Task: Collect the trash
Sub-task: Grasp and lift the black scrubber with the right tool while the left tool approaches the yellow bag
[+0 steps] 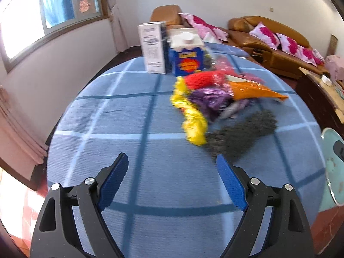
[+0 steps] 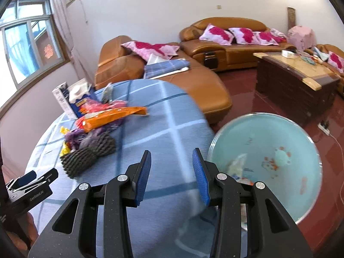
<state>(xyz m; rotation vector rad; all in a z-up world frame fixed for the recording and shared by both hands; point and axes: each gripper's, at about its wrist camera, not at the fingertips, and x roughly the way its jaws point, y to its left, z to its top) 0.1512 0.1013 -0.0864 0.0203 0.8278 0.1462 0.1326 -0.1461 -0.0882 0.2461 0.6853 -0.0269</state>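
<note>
A pile of trash lies on the blue checked tablecloth (image 1: 133,116): a yellow wrapper (image 1: 193,120), a purple wrapper (image 1: 209,100), a red net (image 1: 204,78), an orange bag (image 1: 253,90) and a dark grey mesh (image 1: 243,133). My left gripper (image 1: 172,161) is open and empty, just short of the grey mesh. My right gripper (image 2: 172,154) is open and empty above the table's right edge. A light blue basin (image 2: 279,148) sits beside the table, right of my right gripper, with a few scraps (image 2: 237,163) inside. The orange bag (image 2: 111,116) and grey mesh (image 2: 86,157) also show in the right wrist view.
A white carton (image 1: 152,47) and a blue box (image 1: 187,60) with a white lid stand at the table's far side. Brown sofas (image 2: 163,79) with pink cushions line the wall. A dark coffee table (image 2: 294,79) stands on the red floor. The left gripper's body (image 2: 28,189) shows at left.
</note>
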